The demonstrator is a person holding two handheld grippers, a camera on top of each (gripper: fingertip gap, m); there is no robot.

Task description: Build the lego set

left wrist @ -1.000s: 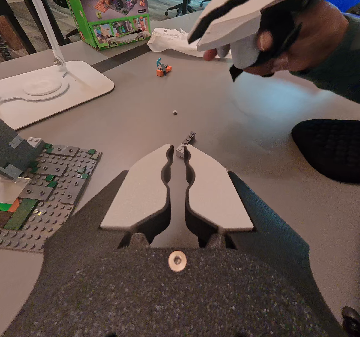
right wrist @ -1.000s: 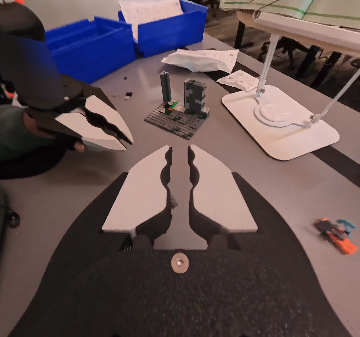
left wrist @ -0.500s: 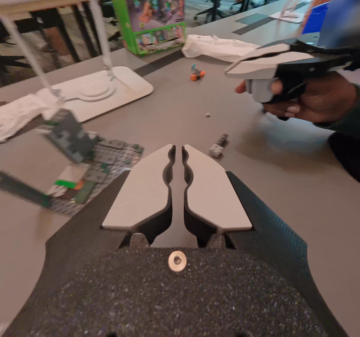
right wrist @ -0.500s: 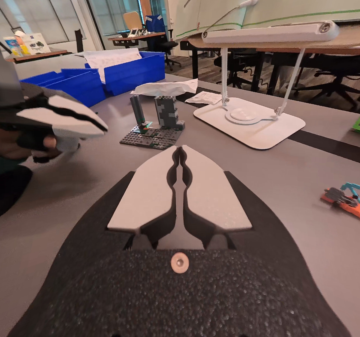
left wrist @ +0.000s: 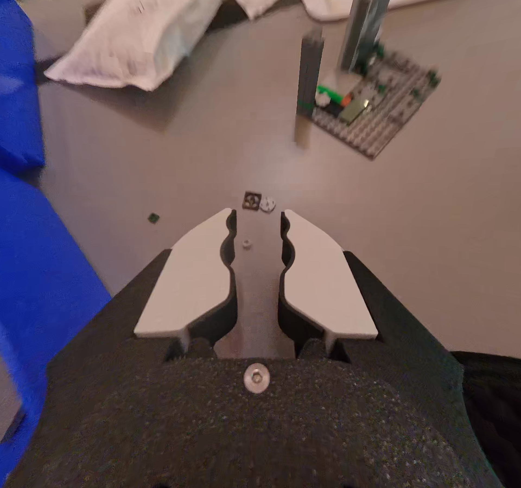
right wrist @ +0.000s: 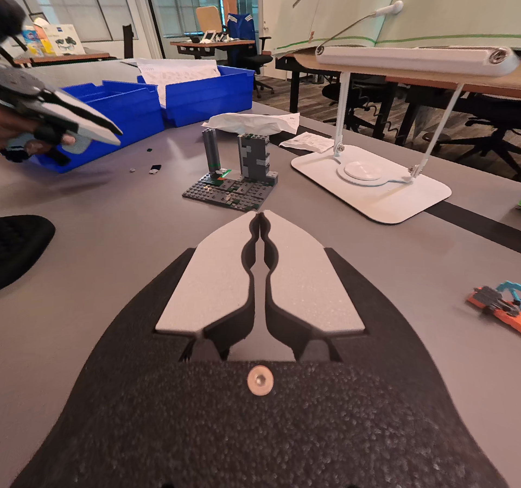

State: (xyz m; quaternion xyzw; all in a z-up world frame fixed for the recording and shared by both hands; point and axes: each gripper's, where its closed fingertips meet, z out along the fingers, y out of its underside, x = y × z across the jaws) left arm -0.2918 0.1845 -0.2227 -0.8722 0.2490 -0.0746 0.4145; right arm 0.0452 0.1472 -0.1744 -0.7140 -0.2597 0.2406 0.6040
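My left gripper (left wrist: 258,213) has swung from the grey brick to loose small pieces (left wrist: 258,201) beside the blue bin (left wrist: 36,277), jaws now spread, empty. My right gripper (right wrist: 260,215), pressed together and empty, faces the half-built lego set (right wrist: 231,186); a fresh pickup looks next.

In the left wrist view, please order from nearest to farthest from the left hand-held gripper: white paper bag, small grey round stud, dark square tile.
From the left hand-held gripper:
1. Small grey round stud, between its fingers.
2. Dark square tile, just beyond the tips.
3. White paper bag, far upper left.
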